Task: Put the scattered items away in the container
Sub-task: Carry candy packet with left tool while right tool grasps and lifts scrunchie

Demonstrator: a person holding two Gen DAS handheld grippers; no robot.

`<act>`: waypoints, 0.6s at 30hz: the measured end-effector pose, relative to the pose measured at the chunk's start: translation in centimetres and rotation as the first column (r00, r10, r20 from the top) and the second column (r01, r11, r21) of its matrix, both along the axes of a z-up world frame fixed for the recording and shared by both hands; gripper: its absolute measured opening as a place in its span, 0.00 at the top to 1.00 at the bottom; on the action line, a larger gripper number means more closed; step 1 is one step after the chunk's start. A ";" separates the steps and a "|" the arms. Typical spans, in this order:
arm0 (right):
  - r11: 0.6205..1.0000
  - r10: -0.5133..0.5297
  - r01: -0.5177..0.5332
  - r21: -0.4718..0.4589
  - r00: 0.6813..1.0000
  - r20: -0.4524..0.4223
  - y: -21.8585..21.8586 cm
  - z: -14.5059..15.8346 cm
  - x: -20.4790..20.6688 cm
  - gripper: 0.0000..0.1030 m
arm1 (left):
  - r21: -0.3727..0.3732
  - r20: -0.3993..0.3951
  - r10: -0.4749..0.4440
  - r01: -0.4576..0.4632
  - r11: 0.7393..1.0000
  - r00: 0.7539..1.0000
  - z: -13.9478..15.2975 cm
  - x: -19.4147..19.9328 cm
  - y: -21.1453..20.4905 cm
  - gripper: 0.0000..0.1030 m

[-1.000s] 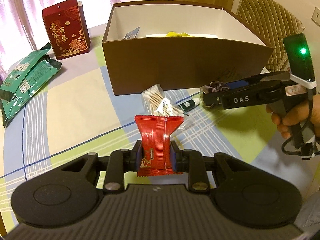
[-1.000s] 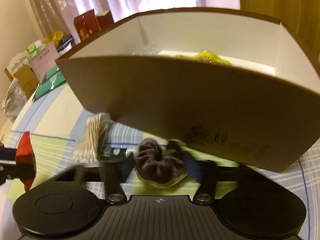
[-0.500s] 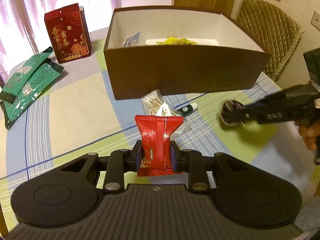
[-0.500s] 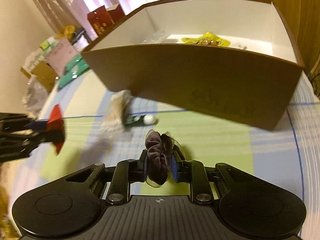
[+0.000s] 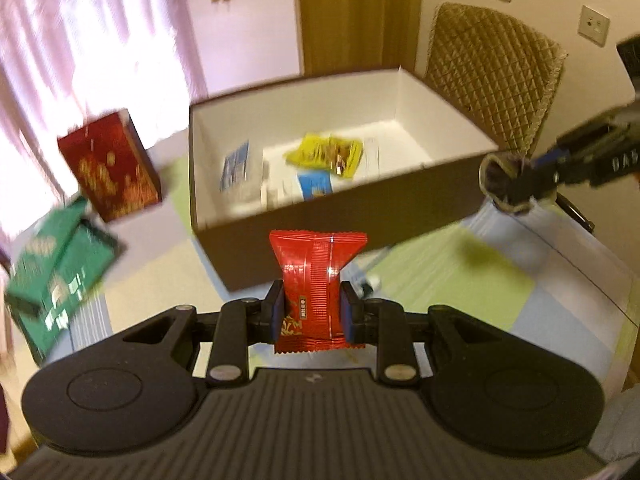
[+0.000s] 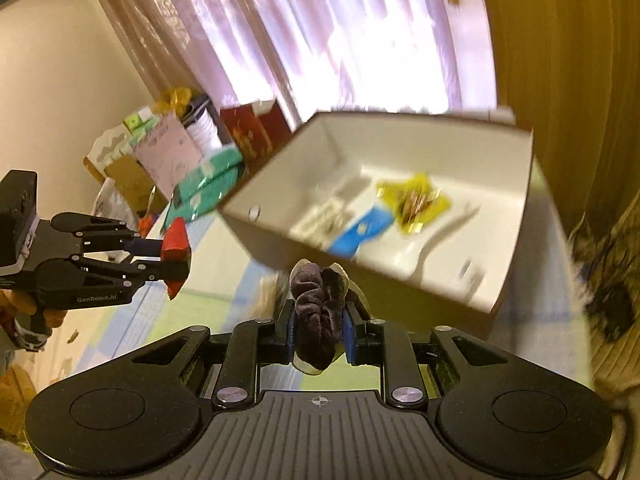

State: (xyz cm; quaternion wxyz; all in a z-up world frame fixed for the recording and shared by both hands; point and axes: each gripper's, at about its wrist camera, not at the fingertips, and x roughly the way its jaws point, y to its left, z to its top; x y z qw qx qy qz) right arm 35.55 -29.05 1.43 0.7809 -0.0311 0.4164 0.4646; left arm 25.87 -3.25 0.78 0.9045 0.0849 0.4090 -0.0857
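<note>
Each tool is matte black plastic. The left tool (image 5: 312,316) has a ribbed housing flanked by two round discs, silver screw heads on its linkage arms and blue pads (image 5: 347,312) lining the fingers. The right tool (image 6: 319,330) is built alike, with a small crosshair mark on its housing. Seen side-on, the left tool's body carries white "GenRobot.AI" lettering. The hand (image 6: 24,308) on its grip possibly wears a patterned cuff, though blur obscures it.

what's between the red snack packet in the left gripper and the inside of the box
Only the box's brown front wall, seen in the left wrist view; the red snack packet sits clamped in the left gripper just before it.
</note>
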 end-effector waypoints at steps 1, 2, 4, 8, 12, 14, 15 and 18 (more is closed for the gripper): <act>1.000 -0.002 0.002 0.000 1.000 0.019 0.0 0.7 0.5 0.75 | 0.014 0.013 -0.014 0.014 1.000 1.000 0.6 0.5 -0.1 0.78; 1.000 -0.003 0.003 -0.002 0.999 0.037 -0.1 1.2 1.0 0.75 | 0.027 0.026 -0.029 0.028 0.999 0.999 1.2 1.0 -0.2 0.78; 1.000 -0.013 0.014 -0.019 0.997 0.079 0.1 2.2 2.3 0.75 | 0.054 0.051 -0.054 0.052 0.997 0.997 2.3 2.1 -0.6 0.78; 0.997 -0.033 0.043 -0.067 0.990 0.140 0.8 3.1 5.1 0.75 | 0.085 0.080 -0.089 0.083 0.993 0.993 4.0 4.7 -1.1 0.78; 0.988 -0.041 0.065 -0.137 0.984 0.173 2.0 3.0 8.0 0.75 | 0.119 0.081 -0.118 0.108 0.987 0.990 4.7 7.7 -1.9 0.78; 0.983 -0.038 0.070 -0.171 0.982 0.183 2.6 2.8 9.6 0.75 | 0.122 0.073 -0.132 0.123 0.985 0.988 4.8 9.3 -2.3 0.77; 0.980 -0.034 0.069 -0.186 0.982 0.185 3.0 2.5 10.2 0.75 | 0.121 0.068 -0.140 0.131 0.984 0.988 4.8 10.0 -2.5 0.77; 0.969 -0.008 0.056 -0.241 0.981 0.196 4.2 1.8 12.0 0.75 | 0.126 0.048 -0.155 0.148 0.981 0.987 4.3 12.1 -3.0 0.78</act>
